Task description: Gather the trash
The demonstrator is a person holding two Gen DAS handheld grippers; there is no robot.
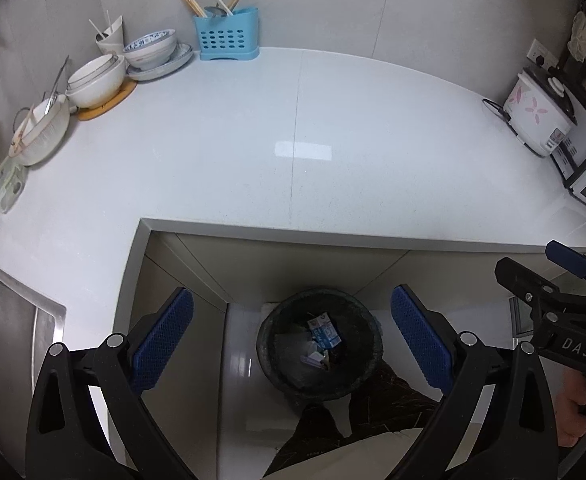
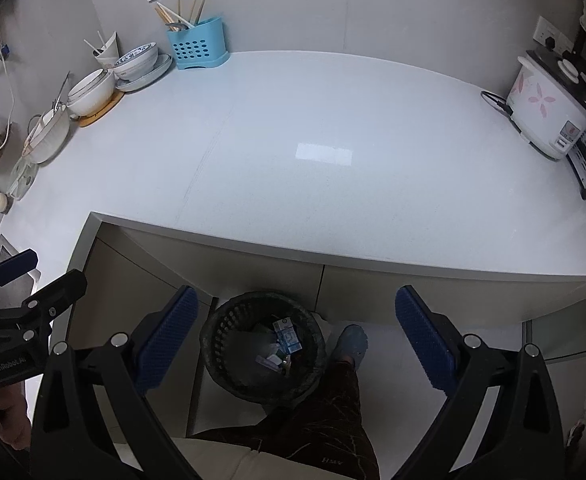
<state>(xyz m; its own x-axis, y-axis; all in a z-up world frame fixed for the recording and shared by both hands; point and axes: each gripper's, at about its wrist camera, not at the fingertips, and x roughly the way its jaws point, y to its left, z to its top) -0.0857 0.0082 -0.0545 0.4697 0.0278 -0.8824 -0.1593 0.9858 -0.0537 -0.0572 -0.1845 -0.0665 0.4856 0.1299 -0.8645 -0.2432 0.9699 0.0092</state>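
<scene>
My left gripper (image 1: 291, 344) hangs with its blue pads spread wide and nothing between them, and my right gripper (image 2: 297, 340) is the same, wide and empty. Both are held out in front of the counter's near edge, side by side. Straight below and between the pads sits the dark wastebasket (image 1: 271, 368) on the floor, with a blue carton (image 1: 324, 330) and scraps inside. The countertop (image 1: 293, 128) looks bare of trash in its middle, so I judge neither hand nearer anything left to collect.
</scene>
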